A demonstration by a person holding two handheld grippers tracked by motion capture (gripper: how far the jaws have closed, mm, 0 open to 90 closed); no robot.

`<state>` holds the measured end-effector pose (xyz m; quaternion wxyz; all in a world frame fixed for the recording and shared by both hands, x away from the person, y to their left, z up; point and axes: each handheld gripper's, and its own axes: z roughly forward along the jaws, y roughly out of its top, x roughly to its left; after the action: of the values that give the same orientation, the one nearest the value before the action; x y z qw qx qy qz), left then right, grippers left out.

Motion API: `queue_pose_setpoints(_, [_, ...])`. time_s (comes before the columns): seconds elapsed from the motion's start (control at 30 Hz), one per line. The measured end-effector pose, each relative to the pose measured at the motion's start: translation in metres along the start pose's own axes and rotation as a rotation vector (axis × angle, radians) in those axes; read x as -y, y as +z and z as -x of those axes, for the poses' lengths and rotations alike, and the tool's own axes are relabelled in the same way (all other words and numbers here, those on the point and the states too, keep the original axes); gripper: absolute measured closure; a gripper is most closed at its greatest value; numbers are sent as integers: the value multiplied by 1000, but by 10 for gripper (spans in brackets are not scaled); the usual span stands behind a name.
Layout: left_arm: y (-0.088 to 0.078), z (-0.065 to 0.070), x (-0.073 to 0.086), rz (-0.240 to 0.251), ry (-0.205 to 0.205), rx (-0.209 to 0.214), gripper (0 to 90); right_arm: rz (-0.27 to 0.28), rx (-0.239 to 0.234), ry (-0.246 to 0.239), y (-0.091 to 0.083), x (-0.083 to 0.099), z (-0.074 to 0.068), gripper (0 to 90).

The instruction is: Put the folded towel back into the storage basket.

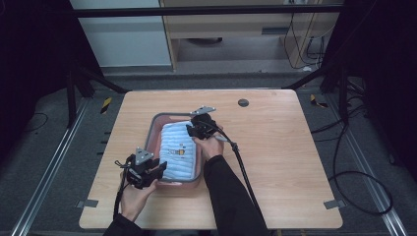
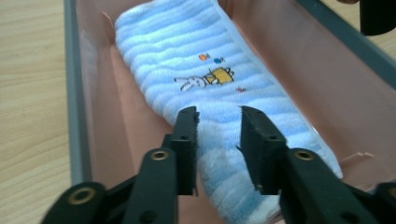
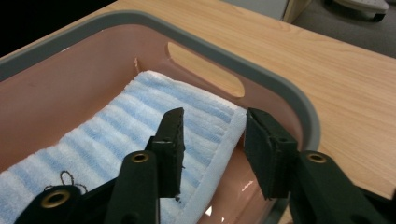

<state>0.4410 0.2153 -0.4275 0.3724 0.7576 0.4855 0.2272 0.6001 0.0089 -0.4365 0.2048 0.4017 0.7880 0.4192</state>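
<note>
A folded blue-and-white striped towel (image 1: 178, 150) with a small rabbit picture (image 2: 201, 80) lies inside a pink basin with a grey rim (image 1: 156, 123) at the middle of the table. My left gripper (image 1: 158, 169) is at the basin's near left corner. Its jaws stand apart over the towel's near end (image 2: 218, 116), and the cloth between them lies slack. My right gripper (image 1: 193, 130) is at the far right corner. Its jaws (image 3: 215, 119) straddle the towel's far edge (image 3: 116, 130) without pinching it, beside the basin's handle slot (image 3: 205, 70).
The wooden table (image 1: 275, 147) spreads bare to the right and front of the basin. A dark round grommet (image 1: 243, 103) sits near its far edge. Cables trail from both grippers toward the near edge. The basin's walls (image 2: 74, 93) stand close on both sides of the towel.
</note>
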Motion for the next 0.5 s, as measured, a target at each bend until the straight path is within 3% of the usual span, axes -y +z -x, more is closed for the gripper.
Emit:
queue_pose_setpoints(0.2, [-14,-7,-9,72,5,-7,485,72,7,20,-21,-5,7,438])
queue_pose_setpoints(0.27, [-16,-8,-10,82,3,-2,472,77,7,26,-24,-6,8,422])
queue_pose_setpoints(0.5, [-22,-16,-13,111,-9,-8,372,127,10,44,-61,-7,20,296])
